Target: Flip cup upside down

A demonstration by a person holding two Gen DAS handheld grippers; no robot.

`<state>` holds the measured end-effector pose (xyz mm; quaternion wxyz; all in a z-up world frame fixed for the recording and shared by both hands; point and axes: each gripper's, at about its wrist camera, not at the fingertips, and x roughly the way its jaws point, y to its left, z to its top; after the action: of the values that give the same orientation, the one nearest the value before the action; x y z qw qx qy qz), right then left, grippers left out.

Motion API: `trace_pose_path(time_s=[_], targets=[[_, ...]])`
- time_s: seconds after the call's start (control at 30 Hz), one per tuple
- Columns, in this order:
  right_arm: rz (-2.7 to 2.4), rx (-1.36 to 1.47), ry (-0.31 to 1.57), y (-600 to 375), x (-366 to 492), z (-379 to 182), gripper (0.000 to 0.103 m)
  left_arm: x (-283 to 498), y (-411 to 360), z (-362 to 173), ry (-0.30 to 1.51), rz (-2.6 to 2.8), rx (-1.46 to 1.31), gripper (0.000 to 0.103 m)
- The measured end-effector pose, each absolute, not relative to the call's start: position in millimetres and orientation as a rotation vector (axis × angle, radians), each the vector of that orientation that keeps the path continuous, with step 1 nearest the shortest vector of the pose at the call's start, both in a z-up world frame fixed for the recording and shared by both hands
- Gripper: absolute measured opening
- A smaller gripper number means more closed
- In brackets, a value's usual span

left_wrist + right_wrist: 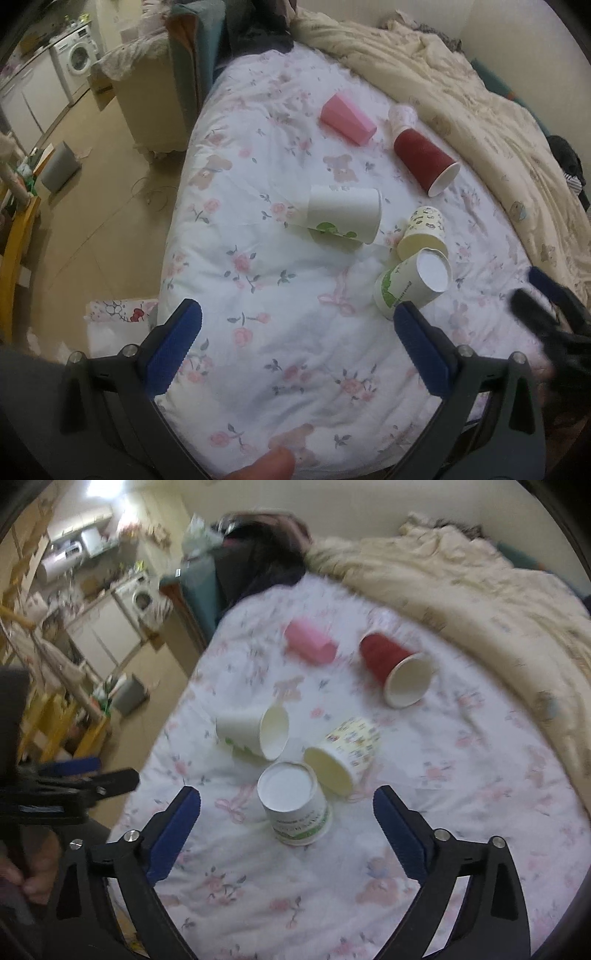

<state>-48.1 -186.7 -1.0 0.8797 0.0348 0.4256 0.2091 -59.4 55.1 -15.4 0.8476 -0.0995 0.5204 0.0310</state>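
From the left wrist, the left gripper (295,325) is hovering with fingers spread wide and the green-printed cup (412,284) sitting base-up just beyond its right fingertip, while from the right wrist the right gripper (286,808) is gaping too, that cup (295,805) standing upside down between its fingertips, untouched.

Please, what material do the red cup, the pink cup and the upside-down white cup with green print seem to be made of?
Red cup: likely paper, matte red outside, plain pale inside with a rolled rim.
Pink cup: possibly plastic; even, smooth colour with flat facets, though the look leaves it open.
White cup with green print: paper, matte, with a recessed base disc and printed wall.
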Motion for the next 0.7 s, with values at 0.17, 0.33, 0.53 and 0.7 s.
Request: trace_pose_path(time_s=[0.17, 0.33, 0.53, 0.7], targets=[[0.374, 0.120, 0.861, -211.0, -76.4, 10.4, 0.103, -81.0, 46.0, -18.0, 1.084, 0.067, -0.185, 0.103], [0.239, 0.190, 0.831, -231.2, -94.8, 1.7, 0.103, -98.1, 28.9, -14.2, 1.021, 0.046, -0.136, 0.103], [0.212, 0.162, 0.836, -229.8, -99.3, -11.9, 0.103, -110.5, 12.7, -3.2, 0.890, 0.041, -0.085, 0.103], [0.220, 0.122, 0.833, -219.1, -99.0, -14.9, 0.103, -106.3, 9.9, -3.9, 0.855, 0.042, -0.088, 0.103]])
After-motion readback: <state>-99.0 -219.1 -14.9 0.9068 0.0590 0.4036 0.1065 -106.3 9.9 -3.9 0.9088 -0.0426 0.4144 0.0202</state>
